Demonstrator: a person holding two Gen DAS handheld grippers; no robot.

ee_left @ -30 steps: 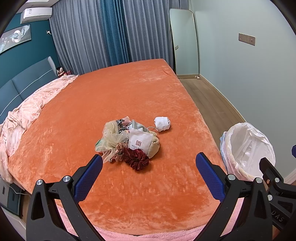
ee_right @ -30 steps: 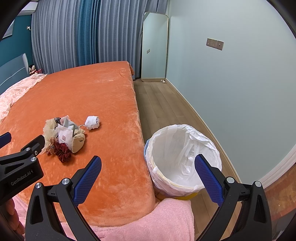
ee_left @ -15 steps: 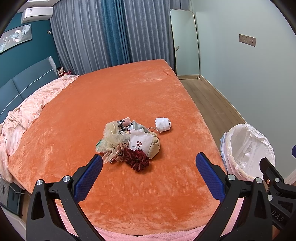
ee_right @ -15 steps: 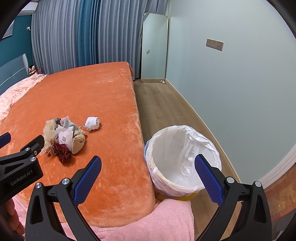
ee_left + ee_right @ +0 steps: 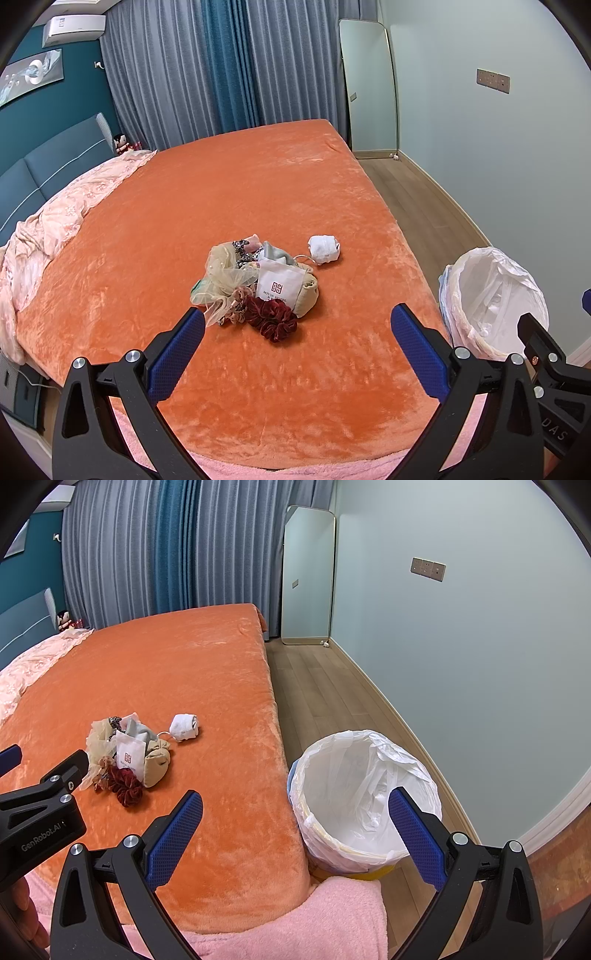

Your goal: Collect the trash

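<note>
A small heap of trash [image 5: 258,284] lies on the orange bed [image 5: 229,192]: a white paper packet [image 5: 279,288], a dark red scrunchie [image 5: 272,318], beige fabric and sheer tulle. A white wad [image 5: 324,249] sits just right of the heap, also seen as the white wad [image 5: 184,726] in the right wrist view. A bin with a white liner [image 5: 364,797] stands on the floor beside the bed. My left gripper [image 5: 297,341] is open, short of the heap, nothing between its fingers. My right gripper [image 5: 295,821] is open above the bed's edge and the bin.
A pink quilt [image 5: 62,214] is bunched along the bed's left side by the blue headboard. A pink blanket [image 5: 295,923] hangs at the near edge. A tall mirror [image 5: 307,576] leans in the far corner. Wooden floor [image 5: 332,690] runs between bed and wall.
Almost nothing: the left wrist view shifted very slightly, with the heap a touch lower in frame. Both grippers stay open and nothing was touched.
</note>
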